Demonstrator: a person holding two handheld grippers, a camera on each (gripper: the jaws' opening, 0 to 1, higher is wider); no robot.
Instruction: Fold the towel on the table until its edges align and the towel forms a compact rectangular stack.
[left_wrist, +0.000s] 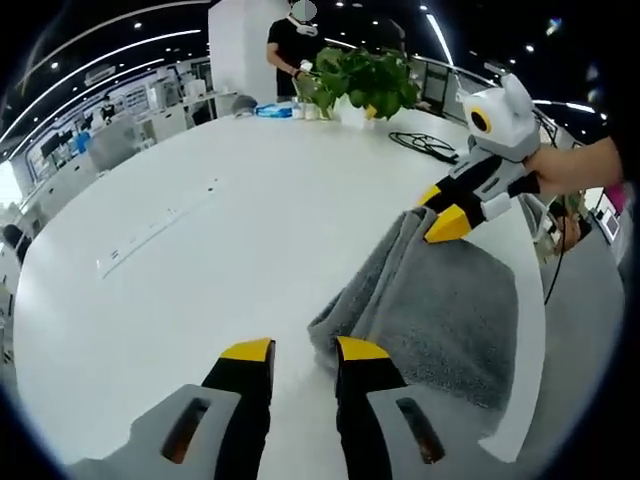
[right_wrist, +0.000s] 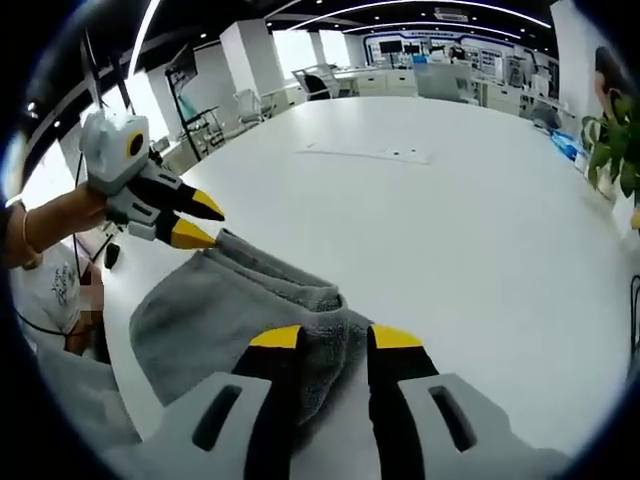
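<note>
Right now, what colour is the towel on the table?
Plain grey towel, with no pattern; it shows best in the right gripper view.

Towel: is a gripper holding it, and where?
Neither clearly holds the towel. Both sets of jaws stand open. The right gripper is at its far corner, the left gripper at its near corner.

The left gripper view is looking from low over the white counter (left_wrist: 200, 250), facing along its own left gripper (left_wrist: 304, 350) toward the plant (left_wrist: 365, 80) at the far edge, with the grey towel (left_wrist: 440, 310) lying close ahead. The right gripper view is looking from the opposite end, its right gripper (right_wrist: 335, 338) sitting right over the same towel (right_wrist: 210, 310) and facing the open office. Both views are sharing the towel, the counter (right_wrist: 420, 220), and each other's gripper.
</note>
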